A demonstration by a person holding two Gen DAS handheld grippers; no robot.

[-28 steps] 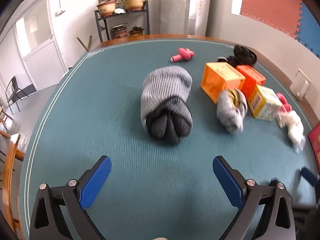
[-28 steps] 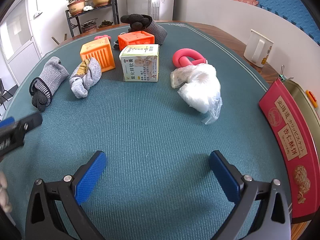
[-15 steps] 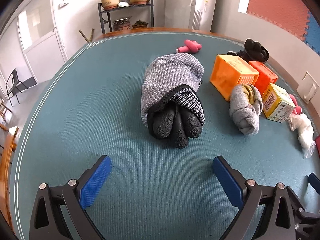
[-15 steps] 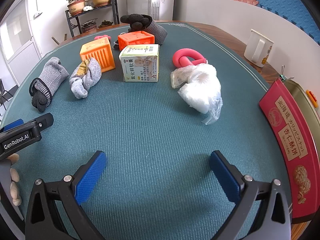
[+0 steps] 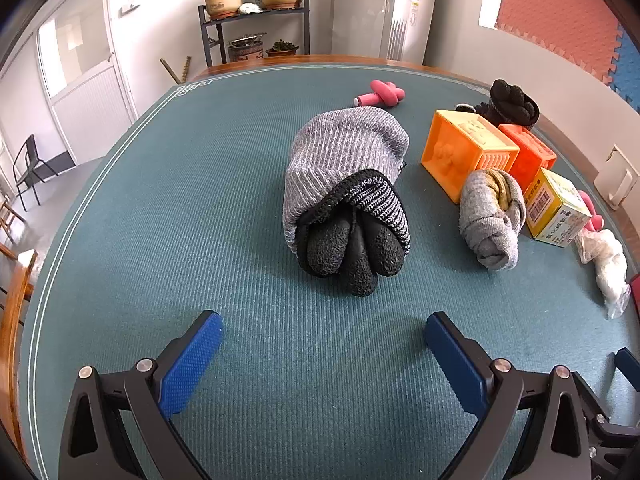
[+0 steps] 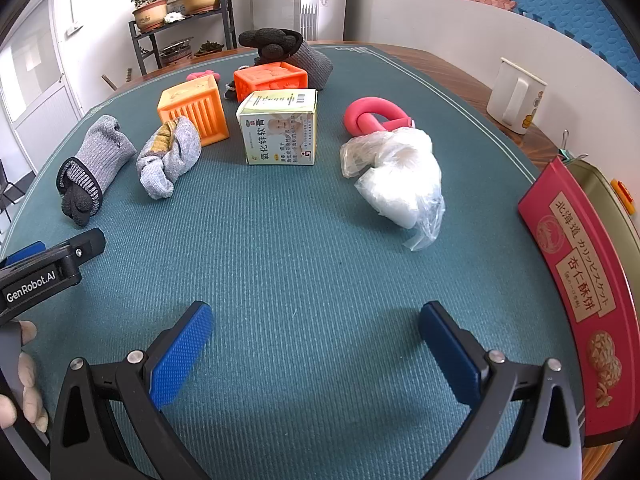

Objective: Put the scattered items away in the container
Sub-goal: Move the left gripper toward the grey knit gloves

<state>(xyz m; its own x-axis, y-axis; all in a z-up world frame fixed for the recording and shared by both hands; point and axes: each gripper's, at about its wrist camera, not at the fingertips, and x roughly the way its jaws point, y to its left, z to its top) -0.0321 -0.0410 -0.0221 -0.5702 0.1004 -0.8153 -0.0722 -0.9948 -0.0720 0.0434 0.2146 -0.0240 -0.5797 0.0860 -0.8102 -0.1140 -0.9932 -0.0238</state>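
Note:
A rolled grey and black glove [image 5: 348, 196] lies on the green table mat just ahead of my open, empty left gripper [image 5: 320, 332]; it also shows in the right wrist view [image 6: 90, 172]. A grey sock roll [image 5: 490, 216] [image 6: 168, 156], two orange blocks [image 5: 466, 152] [image 6: 270, 80], a medicine box [image 6: 280, 128], a pink foam loop [image 6: 374, 114] and a white plastic bag [image 6: 396, 176] lie scattered. The red biscuit tin [image 6: 580, 280] stands at the right edge. My right gripper [image 6: 316, 328] is open and empty over bare mat.
A black and grey glove bundle [image 6: 288, 52] and a small pink piece [image 5: 380, 94] lie at the far side. A white mug [image 6: 514, 100] stands on the wooden table rim at the right. A plant shelf [image 5: 256, 20] stands beyond the table.
My left gripper has moved forward toward the grey and black glove, which now sits closer and centred. The right gripper has not moved.

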